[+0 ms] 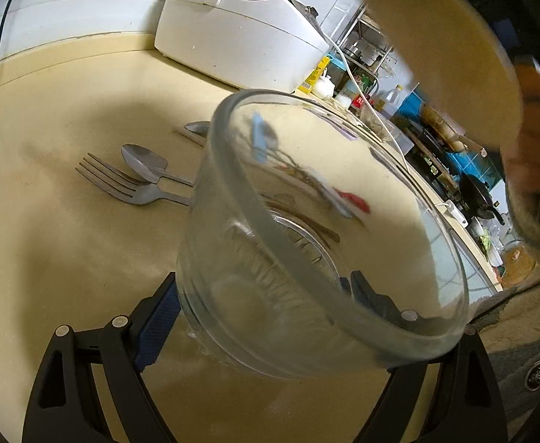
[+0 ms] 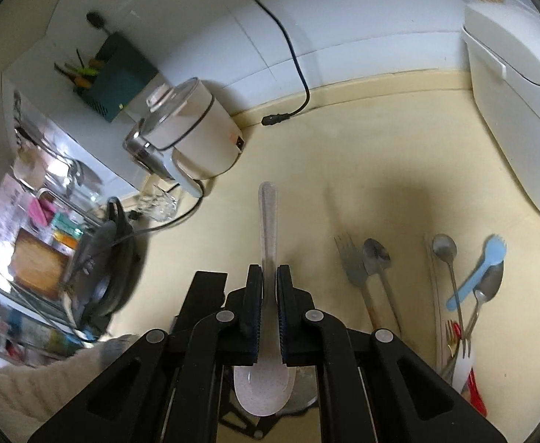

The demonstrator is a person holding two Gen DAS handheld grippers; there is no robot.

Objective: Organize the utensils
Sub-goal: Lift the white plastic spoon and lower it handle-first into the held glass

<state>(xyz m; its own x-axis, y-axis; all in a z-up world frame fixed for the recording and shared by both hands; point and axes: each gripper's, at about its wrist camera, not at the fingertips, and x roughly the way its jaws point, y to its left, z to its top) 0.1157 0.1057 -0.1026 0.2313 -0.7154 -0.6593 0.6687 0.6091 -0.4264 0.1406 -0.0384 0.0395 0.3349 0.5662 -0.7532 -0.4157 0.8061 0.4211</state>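
The right gripper [image 2: 269,295] is clamped on the white plastic spoon [image 2: 267,258], its long axis running straight along the fingers, handle pointing far, bowl near. The left gripper [image 1: 262,317] pinches the glass bowl [image 1: 321,229], tilted above the counter [image 1: 66,258]. The bowl's direction from the spoon cannot be told.

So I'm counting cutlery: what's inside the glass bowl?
Nothing: the glass bowl, held tilted, is empty. Through it, cutlery on the counter looks blurred; the fork handle runs behind it.
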